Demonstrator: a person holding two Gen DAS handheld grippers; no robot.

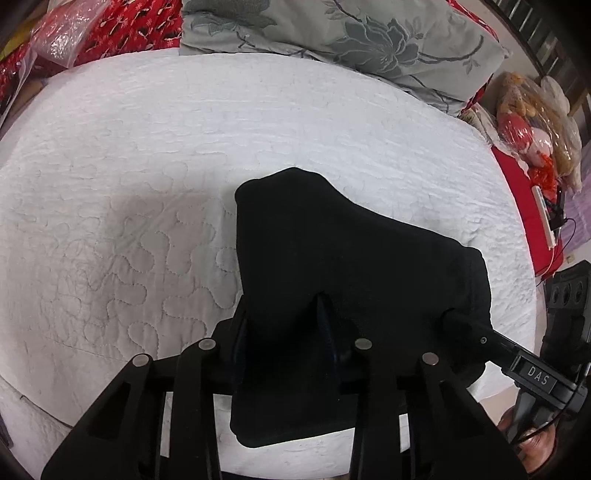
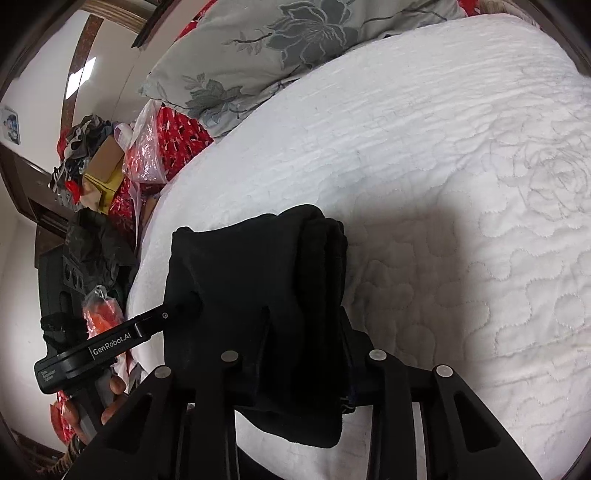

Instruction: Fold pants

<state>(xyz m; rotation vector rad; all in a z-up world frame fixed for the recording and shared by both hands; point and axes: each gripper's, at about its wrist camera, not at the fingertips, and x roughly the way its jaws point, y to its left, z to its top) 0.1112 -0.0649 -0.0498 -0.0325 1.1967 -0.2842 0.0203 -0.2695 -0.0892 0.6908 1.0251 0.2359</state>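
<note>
Item: black pants [image 1: 332,266], folded bundle on white quilt [image 1: 147,166], near edge. My left gripper [image 1: 284,325] clamps its near left hem; my right gripper [image 2: 306,332] clamps the near right. Long axis runs away from both jaws, toward the pillow [image 1: 332,33].

We found a home bedroom: a bed with a white quilted cover [image 1: 184,155], a floral pillow [image 1: 332,33] at its head, and household clutter [image 2: 96,166] piled alongside.
</note>
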